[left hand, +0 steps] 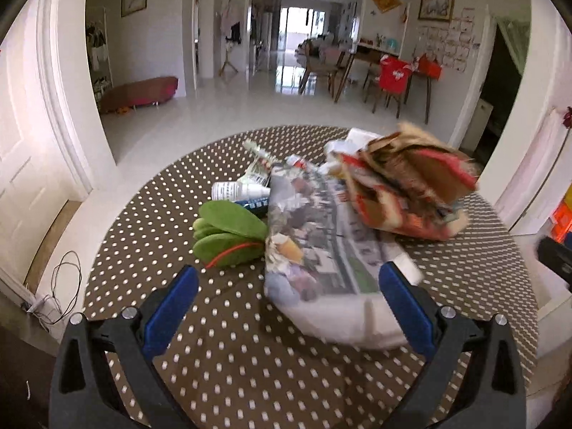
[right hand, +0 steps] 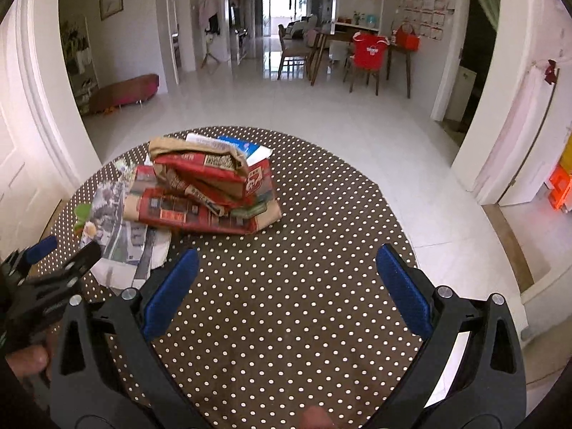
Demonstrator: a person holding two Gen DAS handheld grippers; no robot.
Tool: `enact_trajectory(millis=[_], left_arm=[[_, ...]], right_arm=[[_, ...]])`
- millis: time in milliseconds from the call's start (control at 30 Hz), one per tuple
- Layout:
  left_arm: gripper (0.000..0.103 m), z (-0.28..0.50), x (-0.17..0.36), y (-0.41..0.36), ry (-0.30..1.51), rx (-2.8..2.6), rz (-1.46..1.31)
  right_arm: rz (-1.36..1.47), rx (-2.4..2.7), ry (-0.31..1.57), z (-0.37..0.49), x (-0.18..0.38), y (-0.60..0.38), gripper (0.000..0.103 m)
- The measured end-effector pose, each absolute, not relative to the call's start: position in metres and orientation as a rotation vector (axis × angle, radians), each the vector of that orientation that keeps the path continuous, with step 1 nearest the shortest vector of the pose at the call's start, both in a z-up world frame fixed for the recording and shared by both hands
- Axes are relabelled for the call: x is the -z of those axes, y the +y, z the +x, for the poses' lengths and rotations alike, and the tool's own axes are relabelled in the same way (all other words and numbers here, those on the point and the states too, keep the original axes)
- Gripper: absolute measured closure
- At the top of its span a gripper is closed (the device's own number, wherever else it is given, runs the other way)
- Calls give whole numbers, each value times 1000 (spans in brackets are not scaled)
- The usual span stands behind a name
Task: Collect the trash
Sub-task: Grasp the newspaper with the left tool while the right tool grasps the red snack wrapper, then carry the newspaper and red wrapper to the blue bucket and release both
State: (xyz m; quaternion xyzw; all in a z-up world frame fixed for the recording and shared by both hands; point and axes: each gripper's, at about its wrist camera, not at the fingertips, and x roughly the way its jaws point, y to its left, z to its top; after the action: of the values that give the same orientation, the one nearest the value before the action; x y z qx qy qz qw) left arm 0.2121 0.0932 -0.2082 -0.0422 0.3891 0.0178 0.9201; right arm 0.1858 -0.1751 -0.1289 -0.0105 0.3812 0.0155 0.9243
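A pile of trash lies on the round polka-dot table [left hand: 250, 375]. It holds a crumpled newspaper [left hand: 318, 246], a crushed red and brown paper bag [left hand: 407, 186], green banana leaves [left hand: 228, 236], a white bottle [left hand: 236, 190] and a tube. My left gripper [left hand: 287, 279] is open; the newspaper's near end lies between its blue fingers [left hand: 404, 307]. In the right wrist view the paper bag [right hand: 203, 189] sits on the newspaper [right hand: 118, 236]. My right gripper [right hand: 286, 261] is open and empty over bare tablecloth [right hand: 286, 321], short of the pile.
The left gripper's body [right hand: 46, 286] shows at the left edge of the right wrist view. White tiled floor [right hand: 321, 114] surrounds the table. A dining table with chairs [left hand: 386, 78] stands far back right, a low bench [left hand: 139, 93] back left.
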Motion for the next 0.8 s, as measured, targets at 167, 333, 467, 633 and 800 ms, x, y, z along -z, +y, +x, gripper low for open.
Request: enact_trajectory(millis=[167, 333, 467, 633, 800], left_arm=[[43, 231, 216, 89, 806, 46, -101], [78, 236, 215, 87, 812, 128, -162], [83, 232, 209, 86, 803, 138, -163], [87, 218, 204, 91, 795, 151, -184], [90, 204, 200, 99, 785, 156, -207]], right_arm=[[-26, -57, 795, 195, 136, -170, 6], [7, -189, 765, 225, 138, -163, 6], [-52, -281, 748, 267, 139, -144, 6], [-159, -379, 840, 314, 160, -121, 16], [-70, -431, 859, 313, 163, -132, 74]])
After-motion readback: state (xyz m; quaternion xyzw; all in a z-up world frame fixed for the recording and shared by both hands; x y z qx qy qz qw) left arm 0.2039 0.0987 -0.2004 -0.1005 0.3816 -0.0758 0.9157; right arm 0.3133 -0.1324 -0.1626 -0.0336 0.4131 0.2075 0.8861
